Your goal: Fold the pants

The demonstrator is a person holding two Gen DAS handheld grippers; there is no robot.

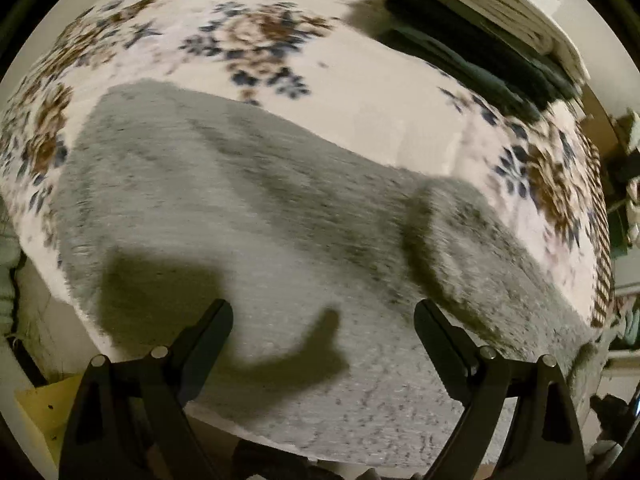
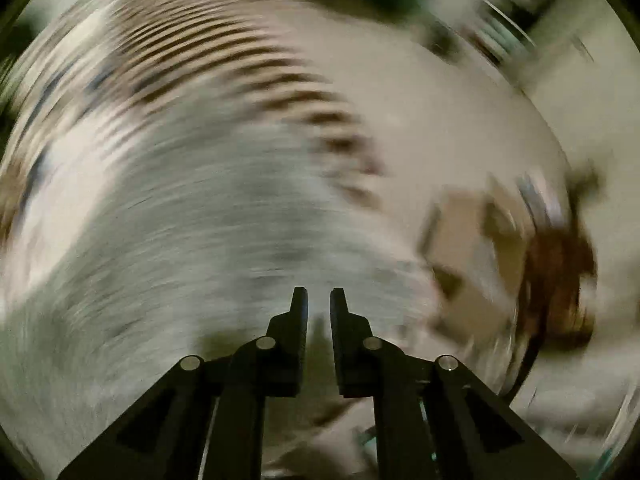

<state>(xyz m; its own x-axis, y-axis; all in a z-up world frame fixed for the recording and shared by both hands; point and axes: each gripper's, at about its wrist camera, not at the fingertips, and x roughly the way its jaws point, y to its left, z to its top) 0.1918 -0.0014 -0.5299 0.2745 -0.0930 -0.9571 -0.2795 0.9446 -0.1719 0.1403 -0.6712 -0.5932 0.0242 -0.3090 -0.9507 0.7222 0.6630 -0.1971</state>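
Grey pants [image 1: 248,216] lie spread flat on a floral bedspread [image 1: 360,92]. One end is folded into a thick flap [image 1: 460,232] at the right. My left gripper [image 1: 323,312] is open and empty, hovering above the near edge of the pants. In the right wrist view everything is heavily motion-blurred; the grey pants [image 2: 180,232] fill the left and middle. My right gripper [image 2: 319,298] has its fingers nearly together with a narrow gap and nothing visible between them.
A stack of dark folded clothes [image 1: 472,48] and white folded items [image 1: 516,4] lies at the far right of the bed. The bed's edge with a striped border [image 1: 604,248] runs along the right. Blurred brown and tan objects [image 2: 552,264] sit to the right.
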